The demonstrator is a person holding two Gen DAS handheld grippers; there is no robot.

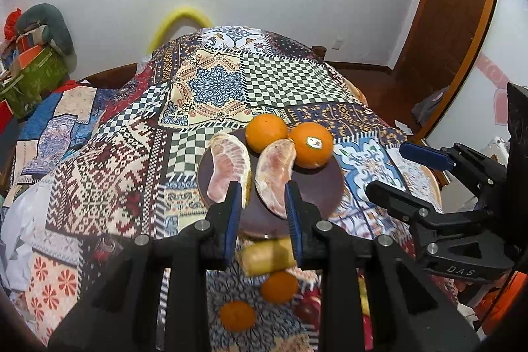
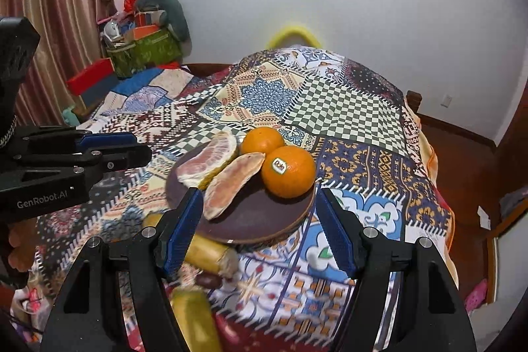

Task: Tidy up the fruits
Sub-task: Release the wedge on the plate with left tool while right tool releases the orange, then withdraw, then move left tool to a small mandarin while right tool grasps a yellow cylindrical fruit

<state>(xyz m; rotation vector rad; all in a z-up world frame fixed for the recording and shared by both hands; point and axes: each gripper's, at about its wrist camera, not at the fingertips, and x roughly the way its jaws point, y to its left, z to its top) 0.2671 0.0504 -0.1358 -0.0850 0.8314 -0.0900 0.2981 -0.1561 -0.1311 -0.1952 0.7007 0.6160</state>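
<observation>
Right wrist view: "GenRobot.AI" marks the left gripper (image 2: pixel 138 144), narrowly parted and empty; the right gripper (image 2: pixel 260 226) gapes empty. The stickered orange (image 2: pixel 287 171) sits at two o'clock on the plate (image 2: pixel 264 220), near its rim.

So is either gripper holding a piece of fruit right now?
No, the left gripper and right gripper both hover with nothing between their jaws.
</observation>
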